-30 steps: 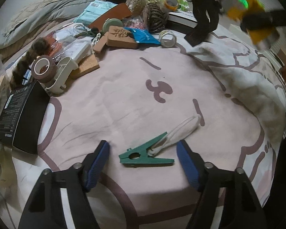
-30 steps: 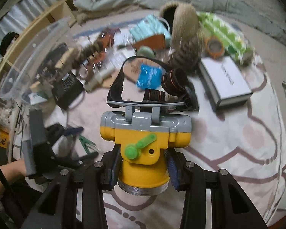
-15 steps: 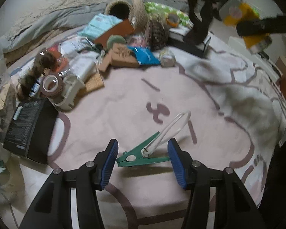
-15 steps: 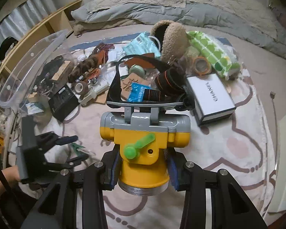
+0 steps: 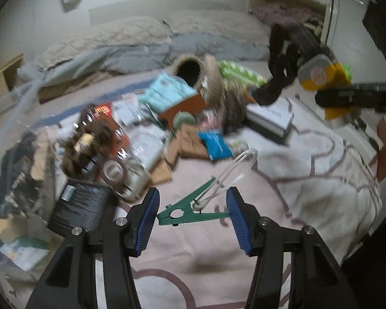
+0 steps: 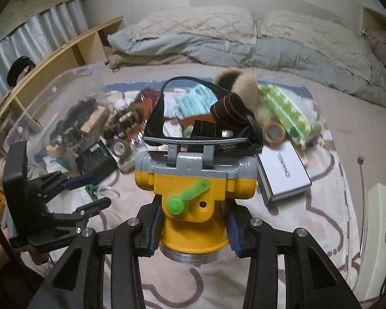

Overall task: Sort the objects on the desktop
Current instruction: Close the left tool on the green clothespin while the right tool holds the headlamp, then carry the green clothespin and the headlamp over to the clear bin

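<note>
Left wrist view: the left hand-held gripper (image 5: 191,217) grips one green clothes peg (image 5: 190,209), whose two ends touch the blue pads. The peg's long axis runs across the jaws, from nine o'clock to three o'clock, lifted clear of the pink blanket (image 5: 193,260) on the bed. One white cord loop (image 5: 234,170) rises from the peg's mouth toward one o'clock. The heap of mixed objects (image 5: 167,128) lies from ten to twelve o'clock, blurred, so its items cannot be counted. One white box (image 5: 271,118) sits at one o'clock. The right hand-held gripper (image 5: 357,97) is at two o'clock, carrying one yellow headlamp (image 5: 324,74).

Right wrist view: the right hand-held gripper (image 6: 193,231) is clamped on the headlamp's (image 6: 193,193) yellow body, with one black strap (image 6: 205,113) arching up toward twelve o'clock. The left hand-held gripper (image 6: 82,193) is at nine o'clock with the peg (image 6: 91,190) between its fingers. One clear storage bin (image 6: 43,108) stands at ten o'clock, nearer the left hand; my guess is that it is the sorting target. Two tape rolls show, one brown (image 6: 121,149) and one orange (image 6: 274,132).
</note>
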Demonstrator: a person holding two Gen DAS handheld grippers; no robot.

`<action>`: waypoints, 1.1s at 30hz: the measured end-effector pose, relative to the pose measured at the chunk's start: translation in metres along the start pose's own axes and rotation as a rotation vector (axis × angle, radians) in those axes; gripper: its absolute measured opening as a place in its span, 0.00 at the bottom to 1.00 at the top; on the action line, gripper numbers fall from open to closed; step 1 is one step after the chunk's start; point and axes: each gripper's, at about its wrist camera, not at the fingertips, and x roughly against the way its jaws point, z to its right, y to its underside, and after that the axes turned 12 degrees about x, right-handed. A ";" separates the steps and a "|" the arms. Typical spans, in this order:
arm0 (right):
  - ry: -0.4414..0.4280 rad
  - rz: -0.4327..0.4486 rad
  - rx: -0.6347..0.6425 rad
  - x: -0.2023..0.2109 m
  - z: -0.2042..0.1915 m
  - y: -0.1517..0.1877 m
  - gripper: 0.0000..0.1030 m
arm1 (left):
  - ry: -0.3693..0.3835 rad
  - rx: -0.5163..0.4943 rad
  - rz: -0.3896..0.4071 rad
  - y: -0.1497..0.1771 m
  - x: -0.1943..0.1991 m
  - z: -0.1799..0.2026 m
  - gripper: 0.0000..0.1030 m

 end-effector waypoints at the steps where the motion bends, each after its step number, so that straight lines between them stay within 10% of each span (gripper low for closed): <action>1: -0.001 0.010 0.004 0.002 -0.002 -0.003 0.42 | -0.006 0.010 0.021 -0.006 0.007 -0.002 0.52; 17: -0.115 0.208 0.102 0.038 -0.065 -0.066 0.42 | -0.063 0.206 0.261 -0.071 0.106 -0.053 0.52; 33: -0.163 0.314 0.255 0.053 -0.136 -0.127 0.42 | -0.277 0.372 0.451 -0.084 0.184 -0.166 0.52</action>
